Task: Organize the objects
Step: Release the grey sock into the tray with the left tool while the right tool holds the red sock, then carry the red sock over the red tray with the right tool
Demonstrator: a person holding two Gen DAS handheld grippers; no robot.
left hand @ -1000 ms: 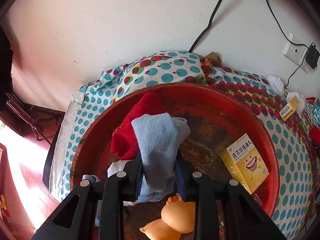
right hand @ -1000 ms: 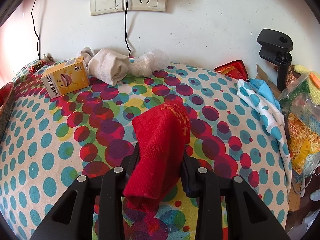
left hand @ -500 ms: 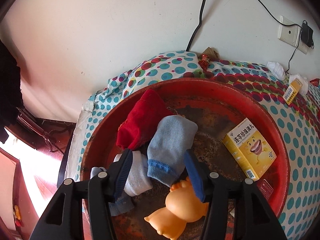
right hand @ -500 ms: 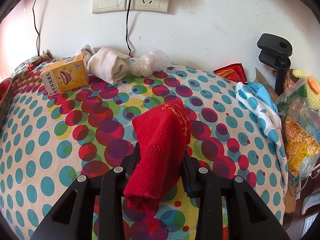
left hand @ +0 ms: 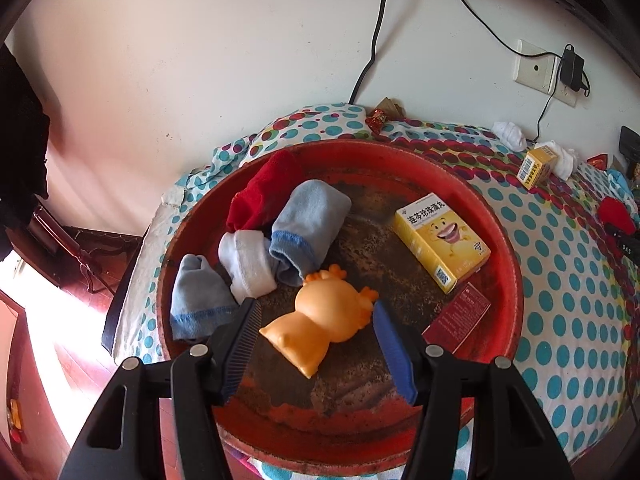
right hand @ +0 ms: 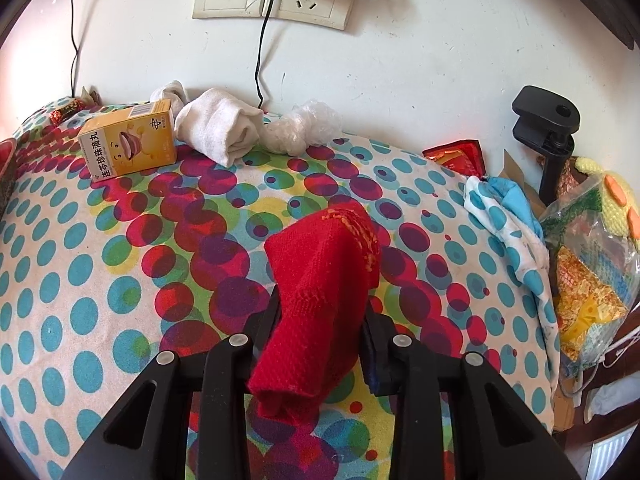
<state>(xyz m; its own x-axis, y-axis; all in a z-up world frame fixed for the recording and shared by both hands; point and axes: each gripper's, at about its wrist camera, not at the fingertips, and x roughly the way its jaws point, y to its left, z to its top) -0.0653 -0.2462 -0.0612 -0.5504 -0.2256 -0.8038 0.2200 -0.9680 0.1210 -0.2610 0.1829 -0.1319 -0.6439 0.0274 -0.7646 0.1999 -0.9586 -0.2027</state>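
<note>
While the left gripper (left hand: 316,334) hangs over the red basin (left hand: 508,276), its jaws have just been opening and now stand wide, gripping nothing. Between the blue pads, seen from above, lies the orange duck (left hand: 324,316) on the basin floor, but neither pad touches it. The blue sock (left hand: 308,228) lies free, beyond the jaws and just past the duck's head, resting against a red sock (left hand: 264,196) and a white sock (left hand: 250,264). A second blue sock (left hand: 196,300) sits just outside the left pad. Further right in the basin, a yellow box (left hand: 440,236) and a dark red box (left hand: 456,318) lie well clear of the jaws.

Over on the dotted bed (right hand: 80,280), the right gripper (right hand: 320,320) is clamped tight on another red sock (right hand: 316,300), which stands up between the jaws, its toe drooping toward the camera. Another yellow box (right hand: 128,146) and a rolled white sock (right hand: 220,128) sit by the wall, well apart from it.
</note>
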